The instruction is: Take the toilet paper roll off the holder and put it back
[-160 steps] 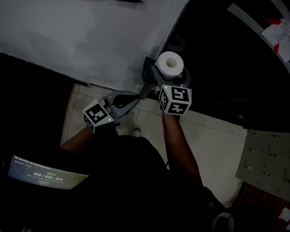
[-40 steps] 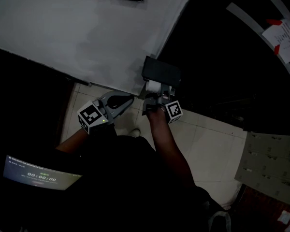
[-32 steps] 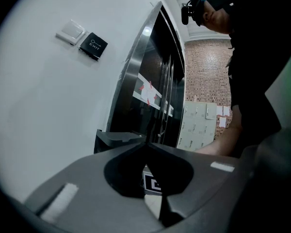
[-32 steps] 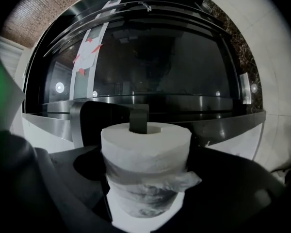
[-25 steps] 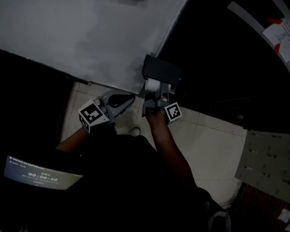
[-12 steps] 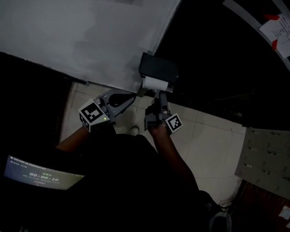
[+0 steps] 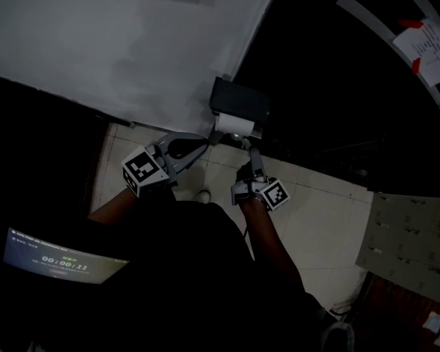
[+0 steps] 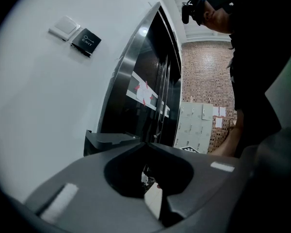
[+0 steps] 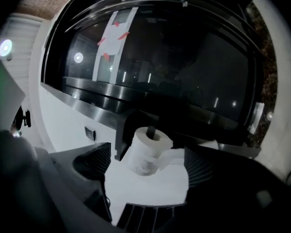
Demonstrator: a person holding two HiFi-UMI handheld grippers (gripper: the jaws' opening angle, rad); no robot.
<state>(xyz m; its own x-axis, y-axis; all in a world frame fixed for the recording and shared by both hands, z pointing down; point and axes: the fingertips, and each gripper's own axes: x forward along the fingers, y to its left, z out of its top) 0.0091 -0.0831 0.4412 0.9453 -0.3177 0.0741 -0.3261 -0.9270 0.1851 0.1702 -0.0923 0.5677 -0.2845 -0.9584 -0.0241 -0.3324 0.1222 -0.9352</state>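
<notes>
Toilet paper roll point(image 7: 231, 123), white and round with a hole in the middle, sits on the holder point(image 7: 240, 101), a dark box by the edge of the white wall point(image 7: 132, 42). The right gripper point(image 7: 247, 147) was up at the roll a second ago and has now pulled back, its ridged jaws wide apart with nothing between them. Only the right gripper view shows the dark peg point(image 9: 151, 130) through the roll, and the left gripper point(image 7: 203, 144) hangs close by with its smooth grey jaws pressed together.
</notes>
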